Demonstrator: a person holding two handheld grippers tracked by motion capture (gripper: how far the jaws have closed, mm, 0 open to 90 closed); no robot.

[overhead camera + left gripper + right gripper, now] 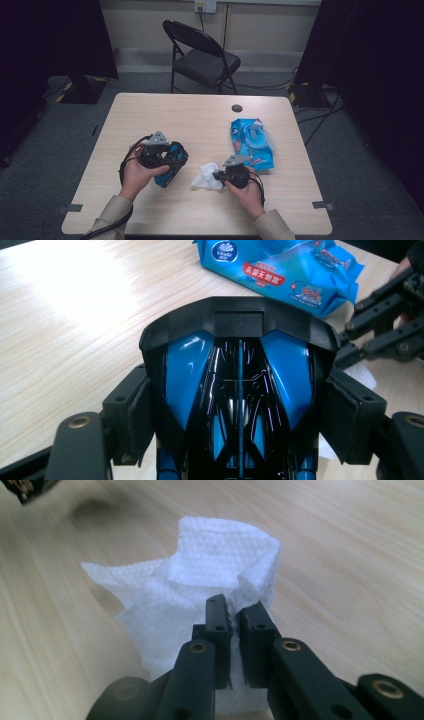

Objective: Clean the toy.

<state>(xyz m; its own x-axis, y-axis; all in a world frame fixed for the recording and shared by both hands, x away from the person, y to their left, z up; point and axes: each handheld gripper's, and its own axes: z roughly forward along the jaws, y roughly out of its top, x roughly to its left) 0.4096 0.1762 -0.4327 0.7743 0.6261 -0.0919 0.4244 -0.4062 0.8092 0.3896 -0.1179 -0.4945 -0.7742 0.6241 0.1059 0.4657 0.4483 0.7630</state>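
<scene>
Your right gripper's (232, 611) fingers (218, 625) are pinched together on a fold of the white wipe (200, 580), with the cloth caught in the thin gap between the two pads. The wipe stands crumpled in front of them and rests on the bench (350, 555), rising above the fingertips in a loose, puckered sheet. In the high view the same gripper (218, 175) points left from your right hand (248, 187), and the wipe (206, 176) lies just beyond its tip, near the front middle of the bench (190, 115).

Your left gripper's (240, 415) fingers (132, 415) are spread wide and clamped against the two sides of a blue and black toy car (239, 390); the pads press on its flanks, so the car is grasped, not loose. From above, your left hand (137, 172) holds that gripper (172, 165) with the car (172, 160) left of the wipe and apart from it. Whether the car touches the bench you cannot tell from these views.

Further out, the blue wipes packet (251, 142) lies flat on the right half of the bench, just behind your right hand. In the left gripper view the packet (280, 270) sits past the car's front edge, with the other gripper's black links at the right edge
</scene>
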